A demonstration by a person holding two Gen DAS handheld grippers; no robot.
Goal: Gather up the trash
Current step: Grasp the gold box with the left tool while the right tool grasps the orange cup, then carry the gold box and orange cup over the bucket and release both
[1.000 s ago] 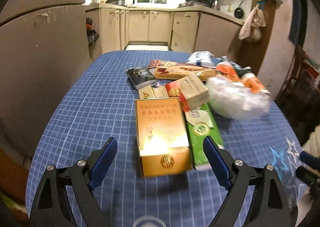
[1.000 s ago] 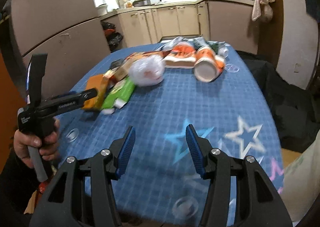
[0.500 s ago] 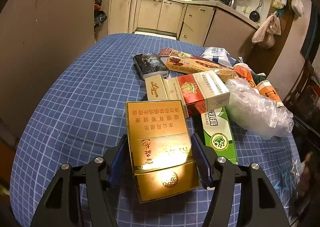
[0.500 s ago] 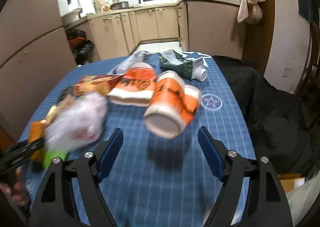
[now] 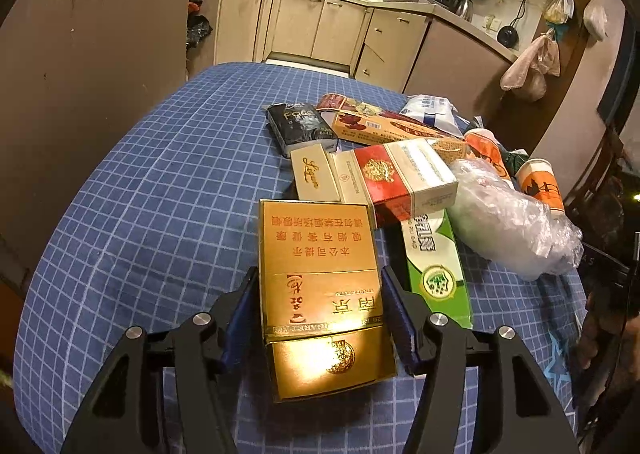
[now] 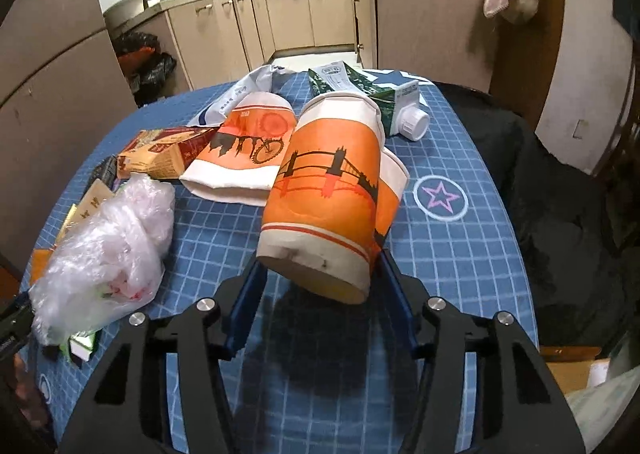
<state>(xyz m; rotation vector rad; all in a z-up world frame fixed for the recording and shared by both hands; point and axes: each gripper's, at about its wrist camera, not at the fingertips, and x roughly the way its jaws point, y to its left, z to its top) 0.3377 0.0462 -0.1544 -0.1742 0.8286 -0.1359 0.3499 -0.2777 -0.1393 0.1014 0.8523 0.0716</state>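
Note:
Trash lies on a blue checked table (image 5: 140,213). My left gripper (image 5: 320,318) is shut on a gold cigarette carton (image 5: 320,286), its blue pads against both sides. Behind the carton lie a red-and-white carton (image 5: 400,177), a green box (image 5: 436,266) and a crumpled clear plastic bag (image 5: 512,221). My right gripper (image 6: 320,294) has its jaws closed on the base of an orange paper cup (image 6: 332,193) lying on its side. A flattened orange cup (image 6: 244,149), a green milk carton (image 6: 360,93) and the plastic bag (image 6: 108,250) lie around it.
A black packet (image 5: 300,125), a cream box (image 5: 312,173) and a long brown box (image 5: 392,125) sit further back. Kitchen cabinets (image 5: 320,25) stand beyond the table. A dark cloth-covered seat (image 6: 560,193) is at the table's right edge.
My left gripper moved forward and closed on the gold carton. My right gripper moved across the table to the orange cup and closed on its base.

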